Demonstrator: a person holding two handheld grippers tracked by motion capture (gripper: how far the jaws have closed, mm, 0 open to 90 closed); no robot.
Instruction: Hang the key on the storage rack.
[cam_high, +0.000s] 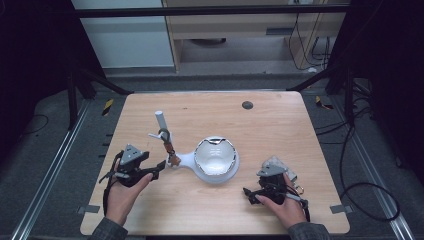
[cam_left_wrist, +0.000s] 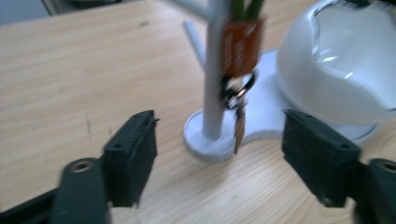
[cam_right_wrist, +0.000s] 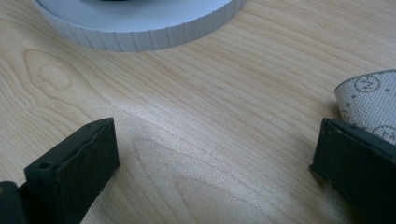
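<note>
The left gripper (cam_left_wrist: 219, 154) has its jaws spread apart, gripping nothing. Just ahead of them, in line with the gap, a key tag (cam_left_wrist: 241, 46) with its keys hangs on the white stand (cam_left_wrist: 212, 93), beside the white bowl (cam_high: 215, 157). The right gripper (cam_right_wrist: 215, 158) rests released on the table (cam_high: 280, 125), near a patterned pouch (cam_right_wrist: 371, 100).

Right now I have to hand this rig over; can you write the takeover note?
Left gripper: open, nothing between the jaws, facing the white stand's post.
Right gripper: open on bare table, a patterned cloth pouch beside one jaw.
Keys: the key ring with orange tag hangs on the stand, next to its white bowl.
Done: keys look hung and released.
Left: probably just backing the left gripper away.
</note>
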